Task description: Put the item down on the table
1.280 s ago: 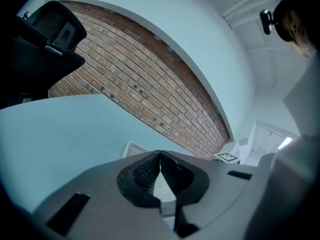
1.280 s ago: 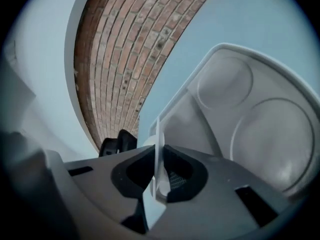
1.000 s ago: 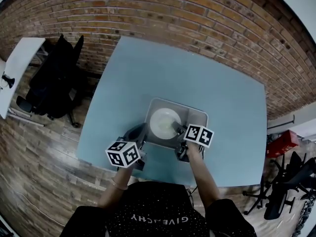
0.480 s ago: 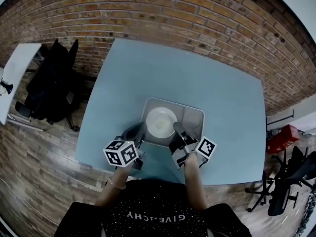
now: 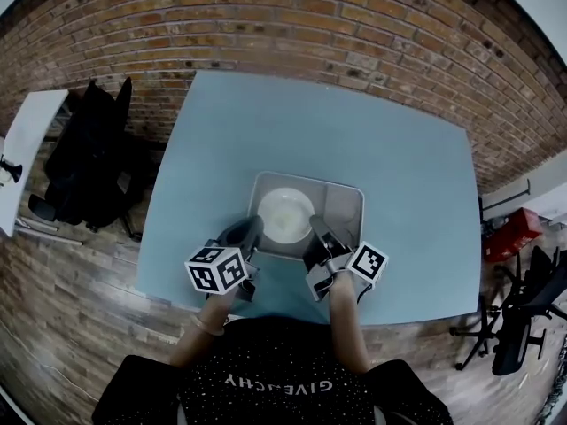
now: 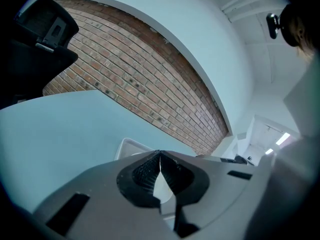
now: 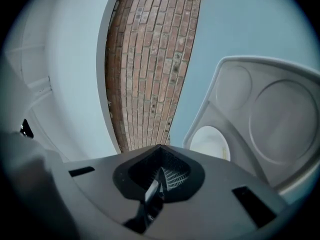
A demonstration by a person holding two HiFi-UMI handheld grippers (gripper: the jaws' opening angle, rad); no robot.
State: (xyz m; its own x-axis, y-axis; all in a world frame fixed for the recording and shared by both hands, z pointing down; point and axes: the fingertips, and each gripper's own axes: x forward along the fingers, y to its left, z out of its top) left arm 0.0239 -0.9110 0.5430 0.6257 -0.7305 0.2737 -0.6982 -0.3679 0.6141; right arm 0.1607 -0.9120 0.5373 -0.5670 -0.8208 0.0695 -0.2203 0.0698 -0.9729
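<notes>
A gray compartment tray lies flat on the light blue table, near the table edge that is closest to the person. A white round dish sits inside the left part of this tray.

The left gripper is just beside the near left corner of the tray, with its tip close to the rim. In the left gripper view the two jaws of the left gripper are pressed together at the tips and nothing is held between them; only a corner of the tray shows behind them.

The right gripper is at the near edge of the tray, to the right of the dish; I cannot tell if it touches the rim. In the right gripper view the jaws of the right gripper are closed too, and they hold nothing. Beyond them is the tray with its round hollows and the white dish.

Behind the tray, past the far side of the table, stands a brick wall
</notes>
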